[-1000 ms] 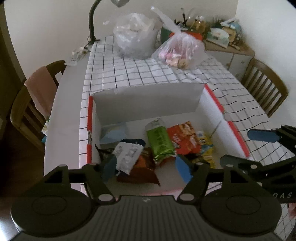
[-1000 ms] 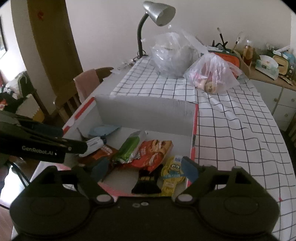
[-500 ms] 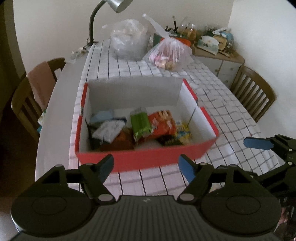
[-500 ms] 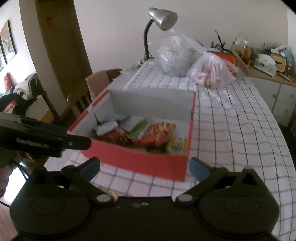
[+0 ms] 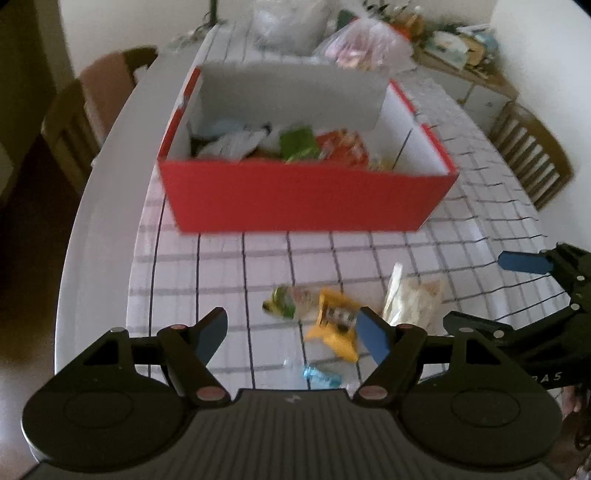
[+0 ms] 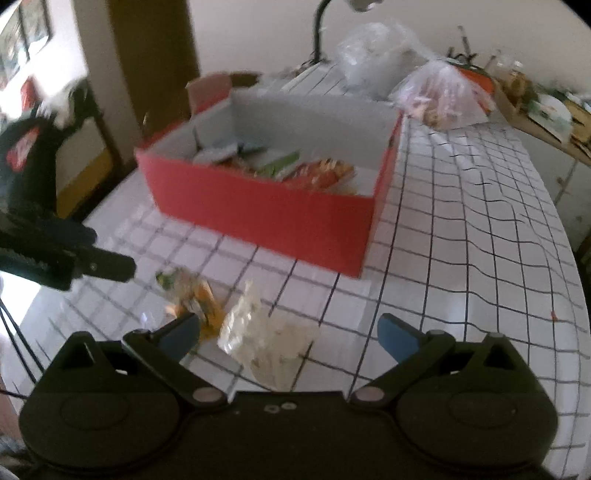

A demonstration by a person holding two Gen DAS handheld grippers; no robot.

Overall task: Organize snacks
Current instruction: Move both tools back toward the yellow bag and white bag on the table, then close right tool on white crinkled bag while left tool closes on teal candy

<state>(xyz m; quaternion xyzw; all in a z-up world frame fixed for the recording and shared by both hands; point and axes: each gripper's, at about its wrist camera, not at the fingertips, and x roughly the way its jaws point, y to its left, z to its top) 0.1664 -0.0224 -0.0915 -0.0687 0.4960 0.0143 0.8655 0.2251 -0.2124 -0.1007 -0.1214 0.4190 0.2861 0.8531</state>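
Note:
A red cardboard box (image 5: 306,199) (image 6: 266,210) stands on the checked tablecloth and holds several snack packets. Loose snacks lie on the cloth in front of it: a yellow packet (image 5: 334,325) (image 6: 205,299), a green-ended clear packet (image 5: 288,304) (image 6: 173,278), a crinkled whitish bag (image 5: 410,299) (image 6: 266,336) and a small blue sweet (image 5: 321,374). My left gripper (image 5: 291,332) (image 6: 103,251) hovers open over the yellow and green packets. Just right of it, my right gripper (image 6: 288,334) (image 5: 476,290) is open wide above the whitish bag. Neither holds anything.
Two filled plastic bags (image 5: 365,44) (image 6: 373,55) and a desk lamp's stem (image 6: 317,33) sit at the table's far end. Wooden chairs stand at the left (image 5: 74,110) and right (image 5: 532,155). A cluttered sideboard (image 6: 546,107) lies beyond the far right corner.
Both grippers have drawn back from above the box toward the near table edge and dropped lower. The loose snacks in front of the box have come into view. The right jaws stand wider.

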